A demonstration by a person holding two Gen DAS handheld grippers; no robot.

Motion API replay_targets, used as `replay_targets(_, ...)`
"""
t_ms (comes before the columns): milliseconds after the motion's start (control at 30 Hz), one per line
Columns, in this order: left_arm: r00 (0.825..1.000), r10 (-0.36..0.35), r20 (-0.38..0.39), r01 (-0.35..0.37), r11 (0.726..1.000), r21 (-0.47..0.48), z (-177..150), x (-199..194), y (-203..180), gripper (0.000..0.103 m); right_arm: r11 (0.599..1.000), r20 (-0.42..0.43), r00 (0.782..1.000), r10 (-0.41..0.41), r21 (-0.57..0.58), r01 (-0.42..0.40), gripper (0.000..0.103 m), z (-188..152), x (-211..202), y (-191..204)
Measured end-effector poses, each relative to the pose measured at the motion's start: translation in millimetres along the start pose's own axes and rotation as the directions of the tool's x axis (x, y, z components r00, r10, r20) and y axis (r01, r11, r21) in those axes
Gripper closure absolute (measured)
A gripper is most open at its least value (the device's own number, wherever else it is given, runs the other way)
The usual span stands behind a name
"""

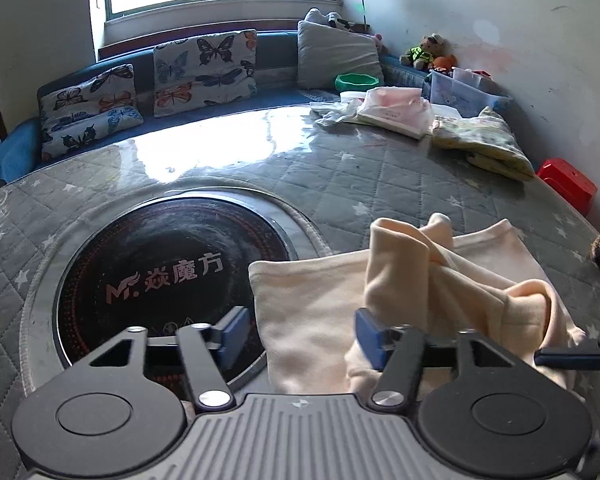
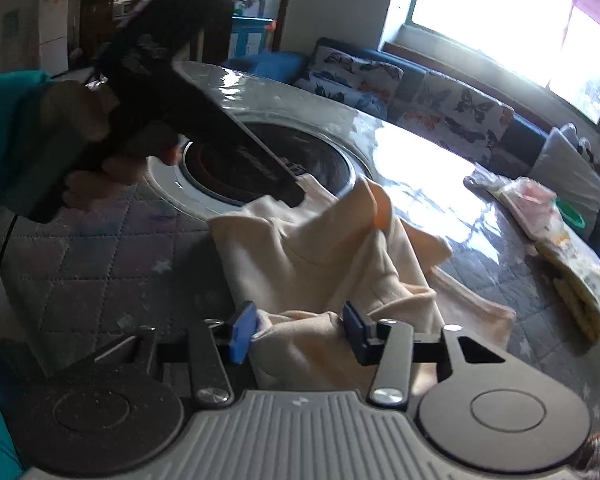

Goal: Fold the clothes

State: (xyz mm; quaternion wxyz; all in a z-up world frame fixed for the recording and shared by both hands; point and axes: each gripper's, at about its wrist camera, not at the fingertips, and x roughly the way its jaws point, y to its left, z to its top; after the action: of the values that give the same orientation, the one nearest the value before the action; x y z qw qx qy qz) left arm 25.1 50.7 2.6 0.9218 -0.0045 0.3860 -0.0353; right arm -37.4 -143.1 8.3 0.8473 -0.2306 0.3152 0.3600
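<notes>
A cream garment (image 1: 312,300) lies crumpled on the quilted table cover, partly over the rim of the black hob. My left gripper (image 1: 302,334) hovers over its near edge with its blue pads wide apart, pressing on nothing. From the right wrist view, a hand in a teal sleeve holds the left gripper (image 2: 296,194), its tip at the garment's far edge. My right gripper (image 2: 299,334) is low over the bunched garment (image 2: 300,252). Its pads stand apart with a fold of cloth lying loosely between them.
A round black hob (image 1: 160,272) is set in the middle of the grey star-quilted table (image 1: 380,176). Folded clothes (image 1: 392,112), a yellow-green folded piece (image 1: 484,144) and a clear box (image 1: 464,92) sit at the far right. A red stool (image 1: 568,184) stands beyond the edge.
</notes>
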Motion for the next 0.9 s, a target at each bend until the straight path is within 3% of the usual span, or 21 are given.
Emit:
replay_targets(100, 1.000, 0.001, -0.003, -0.001, 1.000, 0.011, -2.3, -4.2, -3.7, 0.026, 0.999, 0.008, 1.000, -0.028, 0.028, 0.028, 0.079, -3.8, -8.9, -6.2)
replay_targets(233, 1.000, 0.002, -0.006, -0.002, 1.000, 0.014, -5.2, -8.1, -5.8, 0.016, 0.993, 0.025, 0.996, -0.085, 0.080, 0.083, 0.083, -12.7, -26.5, -19.9)
replay_targets(300, 1.000, 0.000, -0.004, 0.000, 1.000, 0.010, -7.3, -11.0, -5.8, 0.011, 0.988, 0.031, 0.994, -0.109, 0.113, 0.105, 0.091, -18.1, -35.7, -27.9)
replay_targets(467, 1.000, 0.001, -0.006, -0.001, 1.000, 0.002, -9.5, -14.1, -7.9, 0.007, 0.963, 0.017, 0.982, -0.189, 0.200, 0.182, 0.093, -32.6, -55.1, -44.9)
replay_targets(567, 1.000, -0.001, -0.010, 0.001, 1.000, -0.002, -10.8, -14.9, -10.4, 0.006, 0.947, 0.011, 0.978, -0.207, 0.253, 0.198, 0.090, -36.8, -61.0, -53.3)
replay_targets(667, 1.000, -0.005, -0.015, 0.005, 1.000, -0.001, -12.0, -16.1, -14.3, 0.006, 0.940, 0.030, 0.971, -0.236, 0.262, 0.220, 0.076, -34.2, -60.8, -52.8)
replay_targets(900, 1.000, -0.001, -0.017, 0.001, 1.000, -0.003, -12.4, -17.0, -18.4, 0.006, 0.960, 0.080, 0.986, -0.144, 0.253, 0.119, 0.057, -19.8, -46.2, -40.6)
